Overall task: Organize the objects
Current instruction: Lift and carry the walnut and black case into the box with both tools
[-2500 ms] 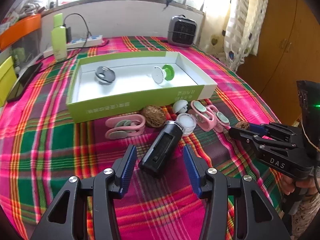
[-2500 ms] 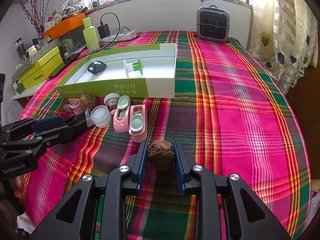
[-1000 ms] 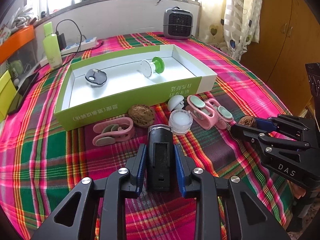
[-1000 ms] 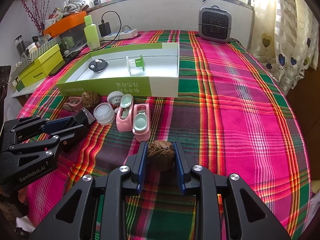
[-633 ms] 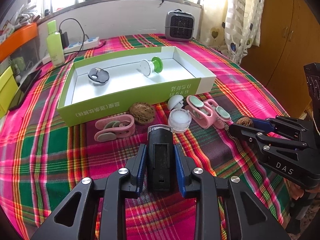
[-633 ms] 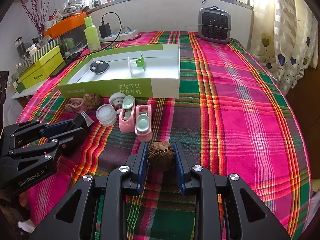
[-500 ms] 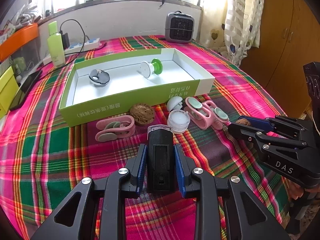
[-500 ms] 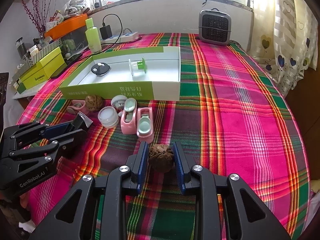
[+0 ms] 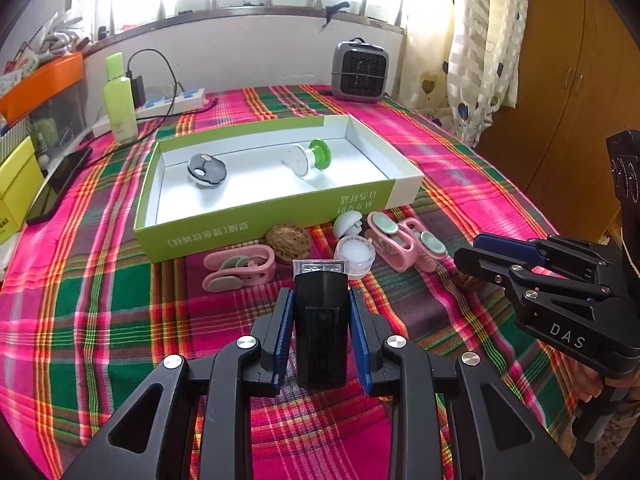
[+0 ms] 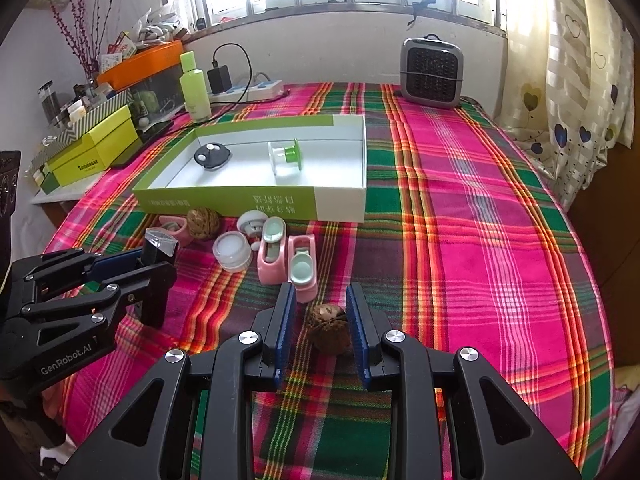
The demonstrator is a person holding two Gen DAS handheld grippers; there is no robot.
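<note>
Left wrist view: the left gripper clamps a boxy black plastic device lengthwise between its ribbed blue pads, lifted, probably bound for the green-and-white cardboard box just ahead. Right wrist view: the right gripper pinches a wrinkled brown walnut, narrow-jawed, beside pink clips, likely box-bound too.

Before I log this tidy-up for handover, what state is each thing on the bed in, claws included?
left claw: shut on the black device
right claw: astride a walnut, grip unclear
green box: open, two items inside
second walnut: loose on the cloth, outside the box
white jar: upright, outside the box
pink clip: lying flat, outside the box
</note>
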